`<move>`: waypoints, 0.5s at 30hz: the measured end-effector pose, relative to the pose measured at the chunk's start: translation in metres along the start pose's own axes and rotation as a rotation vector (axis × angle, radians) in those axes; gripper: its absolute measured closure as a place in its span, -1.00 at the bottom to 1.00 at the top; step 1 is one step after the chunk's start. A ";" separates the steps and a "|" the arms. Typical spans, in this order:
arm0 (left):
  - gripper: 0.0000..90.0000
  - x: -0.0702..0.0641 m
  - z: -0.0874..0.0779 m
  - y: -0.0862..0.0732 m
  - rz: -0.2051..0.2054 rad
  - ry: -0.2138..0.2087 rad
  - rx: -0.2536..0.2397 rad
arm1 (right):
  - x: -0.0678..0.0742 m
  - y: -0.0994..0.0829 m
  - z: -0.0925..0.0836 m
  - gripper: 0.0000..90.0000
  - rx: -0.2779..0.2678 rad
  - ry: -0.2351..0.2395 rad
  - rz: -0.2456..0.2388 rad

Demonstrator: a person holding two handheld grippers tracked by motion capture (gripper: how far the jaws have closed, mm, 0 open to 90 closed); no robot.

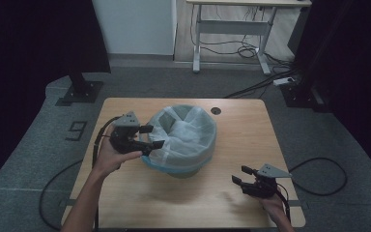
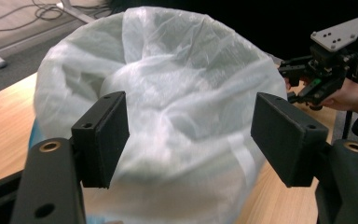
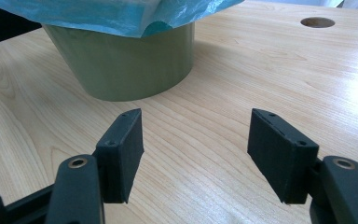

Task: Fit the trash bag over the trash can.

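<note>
A green bin (image 1: pixel 183 169) lined with a thin whitish plastic bag (image 1: pixel 186 130) stands in the middle of the wooden table (image 1: pixel 174 198). The bag's blue-tinted edge (image 3: pixel 121 14) hangs down over the bin's wall (image 3: pixel 126 60). My left gripper (image 1: pixel 155 136) is at the bin's left side, open, its jaws pointing at the bag. In the left gripper view the bag (image 2: pixel 168 70) bulges just ahead of the left gripper (image 2: pixel 191 135), and the pads (image 2: pixel 105 135) do not press on it. My right gripper (image 1: pixel 239 174) rests low at the table's front right, open and holding nothing, with bare wood ahead of it (image 3: pixel 193 149).
A round cable hole (image 1: pixel 216 110) sits in the table behind the bin. Beyond the table are a desk frame (image 1: pixel 232 29) with loose cables on the floor and a black stand base (image 1: pixel 79 92). The right gripper (image 2: pixel 289 84) appears far off in the left gripper view.
</note>
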State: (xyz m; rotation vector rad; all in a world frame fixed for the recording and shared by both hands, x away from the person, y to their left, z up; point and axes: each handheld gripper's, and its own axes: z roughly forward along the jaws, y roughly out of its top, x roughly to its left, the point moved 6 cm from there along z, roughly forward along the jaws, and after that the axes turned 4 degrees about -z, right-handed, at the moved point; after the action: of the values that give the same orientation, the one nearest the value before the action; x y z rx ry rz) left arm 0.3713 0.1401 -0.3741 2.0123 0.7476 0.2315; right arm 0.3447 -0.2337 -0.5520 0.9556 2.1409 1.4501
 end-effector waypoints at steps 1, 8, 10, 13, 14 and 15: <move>-0.39 0.000 -0.003 -0.005 -0.001 0.003 -0.007 | 0.000 0.000 0.000 -0.23 0.001 -0.001 0.000; -0.40 0.003 -0.020 -0.048 -0.039 0.042 -0.023 | -0.002 -0.001 -0.002 -0.23 0.000 -0.006 0.002; -0.40 0.005 -0.022 -0.058 -0.047 0.054 -0.017 | -0.002 -0.001 -0.002 -0.23 0.001 -0.007 0.004; -0.40 0.007 -0.023 -0.074 -0.054 0.078 -0.006 | -0.002 -0.002 -0.001 -0.23 0.003 -0.010 0.005; -0.40 0.008 -0.024 -0.079 -0.058 0.081 -0.005 | -0.002 -0.002 -0.001 -0.23 0.003 -0.010 0.004; -0.40 0.008 -0.024 -0.083 -0.063 0.085 -0.003 | -0.002 -0.002 -0.001 -0.23 0.003 -0.010 0.003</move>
State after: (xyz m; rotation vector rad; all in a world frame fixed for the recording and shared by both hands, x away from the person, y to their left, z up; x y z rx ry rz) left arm 0.3330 0.1926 -0.4314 1.9832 0.8616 0.2823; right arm 0.3452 -0.2364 -0.5535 0.9658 2.1358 1.4410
